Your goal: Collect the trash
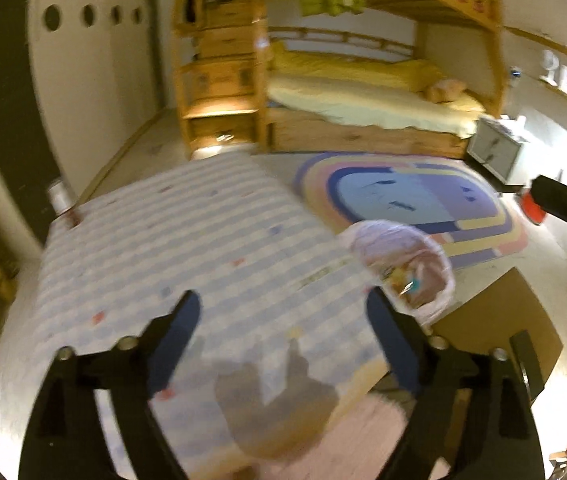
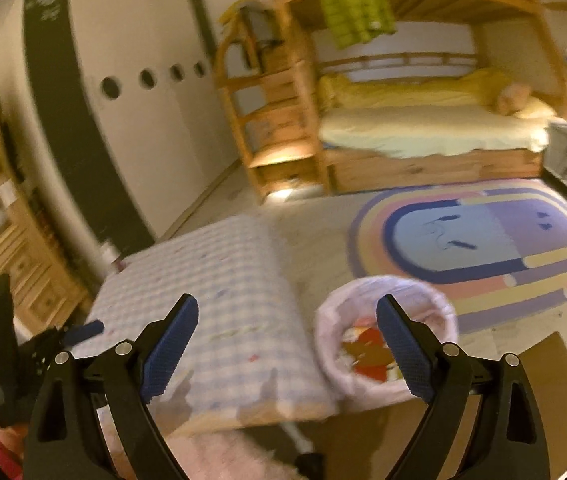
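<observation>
Scanning for leftovers: left gripper (image 1: 283, 340) and right gripper (image 2: 287, 344) both wide, empty. Pink-lined round trash bin (image 2: 387, 320) lower centre; checkered tablecloth-covered table (image 2: 219, 280) looks bare.

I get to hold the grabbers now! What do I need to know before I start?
Left gripper: open, nothing between the fingers.
Right gripper: open too, nothing held.
The trash bin, lined with a pale bag, stands on the floor beside the checked table, near the rainbow rug.
Done: some colourful scraps are already in the bin.
Left: a can stands at the table's far corner; whether it is trash I cannot tell. The pictures are blurry, so look over the table and floor for more bits, then drop them in the bin.
</observation>
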Demonstrator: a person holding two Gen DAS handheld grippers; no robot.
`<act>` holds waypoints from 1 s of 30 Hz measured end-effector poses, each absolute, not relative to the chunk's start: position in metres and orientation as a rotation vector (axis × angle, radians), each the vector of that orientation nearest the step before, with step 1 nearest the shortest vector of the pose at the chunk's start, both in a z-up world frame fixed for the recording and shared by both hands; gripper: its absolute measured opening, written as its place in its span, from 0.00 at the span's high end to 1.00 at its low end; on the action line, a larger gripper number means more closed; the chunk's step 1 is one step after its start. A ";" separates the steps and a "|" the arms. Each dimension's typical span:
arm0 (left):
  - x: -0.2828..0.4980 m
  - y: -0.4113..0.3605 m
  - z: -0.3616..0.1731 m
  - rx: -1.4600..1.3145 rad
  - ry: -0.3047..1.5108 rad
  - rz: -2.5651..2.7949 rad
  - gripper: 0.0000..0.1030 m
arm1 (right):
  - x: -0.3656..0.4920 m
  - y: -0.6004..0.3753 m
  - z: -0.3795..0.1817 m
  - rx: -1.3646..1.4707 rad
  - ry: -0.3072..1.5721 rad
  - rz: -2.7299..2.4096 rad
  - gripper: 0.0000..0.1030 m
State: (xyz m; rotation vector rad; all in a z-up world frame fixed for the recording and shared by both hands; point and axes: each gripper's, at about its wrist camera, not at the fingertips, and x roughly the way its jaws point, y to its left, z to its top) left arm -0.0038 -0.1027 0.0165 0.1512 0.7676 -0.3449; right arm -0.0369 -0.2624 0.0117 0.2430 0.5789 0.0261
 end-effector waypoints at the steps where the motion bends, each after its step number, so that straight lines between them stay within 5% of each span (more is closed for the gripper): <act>1: -0.008 -0.091 0.020 0.145 0.773 -0.319 0.06 | -0.039 -0.256 0.014 0.241 0.590 0.056 0.13; 14: -0.074 0.017 0.072 0.009 0.804 -0.001 0.07 | -0.075 -0.154 0.061 0.063 0.587 0.256 0.06; 30: -0.113 0.035 0.096 0.031 0.734 0.150 0.07 | -0.088 -0.120 0.068 -0.055 0.615 0.285 0.06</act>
